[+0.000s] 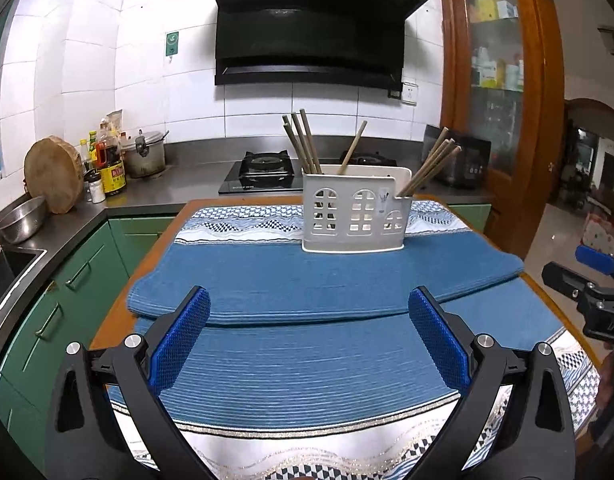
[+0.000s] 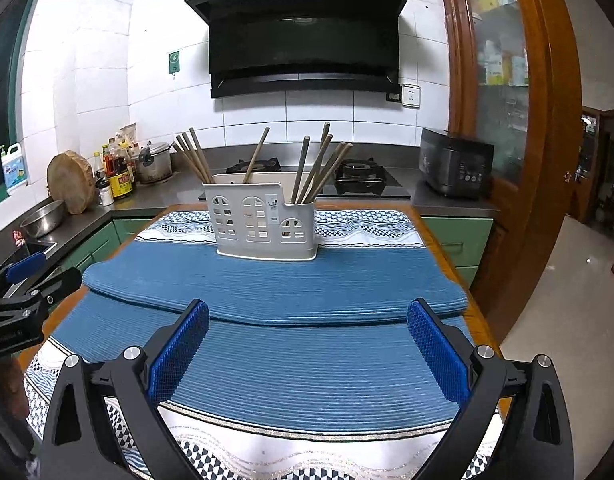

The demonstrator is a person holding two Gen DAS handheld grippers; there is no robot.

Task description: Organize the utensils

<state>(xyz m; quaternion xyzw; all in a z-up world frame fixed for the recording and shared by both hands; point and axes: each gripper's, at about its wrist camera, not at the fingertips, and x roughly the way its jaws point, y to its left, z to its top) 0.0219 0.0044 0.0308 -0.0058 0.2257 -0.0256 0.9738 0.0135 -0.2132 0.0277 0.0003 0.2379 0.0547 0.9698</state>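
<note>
Two views looked forward across a desk [image 1: 107, 320] covered by a blue ribbed cloth [image 1: 307, 352] with patterned white borders, in a home kitchen. At the far end of the desk stood a white plastic utensil holder [image 1: 355, 216] with window-shaped cutouts, upright on the cloth. Brown chopsticks [image 1: 305, 142] leaned out of it in separate groups: a bunch at the left end, a single stick near the middle, and another bunch [image 1: 431, 166] in the lower right compartment. Sorted this way, the sticks seemed already gathered into the holder, with none visible loose on the cloth.

The left hand-held gripper [image 1: 309, 336] hovered low over the near part of the cloth, released, its blue pads wide apart and holding nothing. The right hand-held gripper [image 2: 307, 340] sat in the same posture, also spread and empty, and each showed at the edge of the other's view, side by side. Both were well apart from the holder, probably pulled back to rest because little remained to pick up.

Behind the desk were a gas stove [image 2: 359, 178], a black range hood [image 2: 303, 32], a rice cooker [image 2: 455, 168], sauce bottles [image 1: 111, 164] and a round wooden chopping board [image 1: 55, 174] leaning by the sink.
</note>
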